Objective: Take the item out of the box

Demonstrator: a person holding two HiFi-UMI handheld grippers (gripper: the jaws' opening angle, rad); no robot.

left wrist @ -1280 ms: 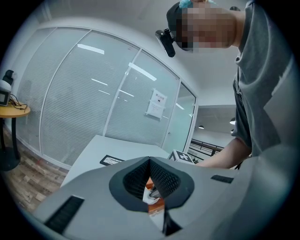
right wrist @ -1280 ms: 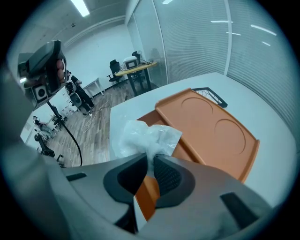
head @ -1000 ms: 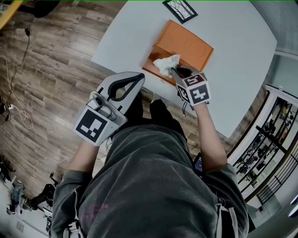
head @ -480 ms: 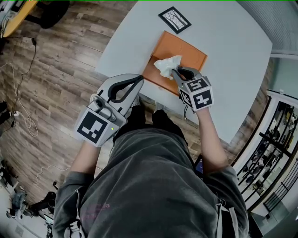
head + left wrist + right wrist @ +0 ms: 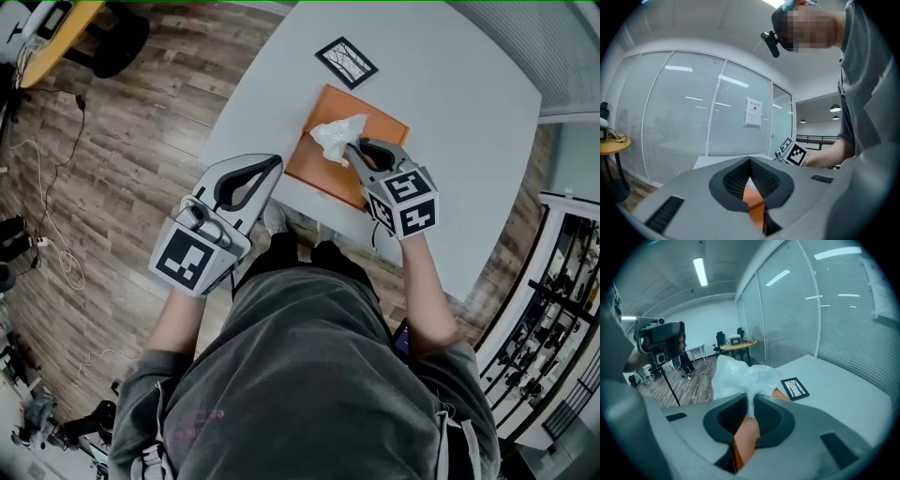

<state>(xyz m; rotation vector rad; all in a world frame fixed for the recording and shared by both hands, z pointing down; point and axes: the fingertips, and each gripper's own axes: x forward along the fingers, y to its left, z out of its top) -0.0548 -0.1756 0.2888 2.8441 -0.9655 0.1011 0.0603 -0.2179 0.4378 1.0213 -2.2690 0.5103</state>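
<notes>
A flat orange box (image 5: 370,141) lies on the white table (image 5: 469,103) near its front edge. My right gripper (image 5: 348,148) is over the box's near left corner, shut on a crumpled white item (image 5: 335,135) that hangs above the box. In the right gripper view the white item (image 5: 740,373) bunches out past the pinching jaws (image 5: 751,399), with the orange box (image 5: 746,437) below. My left gripper (image 5: 277,161) hovers off the table's edge left of the box, shut and empty. In the left gripper view the jaw tips (image 5: 750,161) meet with the orange box (image 5: 755,206) seen behind them.
A small black-framed picture (image 5: 345,62) lies on the table beyond the box. Wooden floor with cables (image 5: 52,234) lies to the left, with a yellow round table (image 5: 56,28) at the far left. Metal shelving (image 5: 562,319) stands at the right.
Both grippers have risen. The right one has lifted the white item higher above the box; the left stays shut and empty.
</notes>
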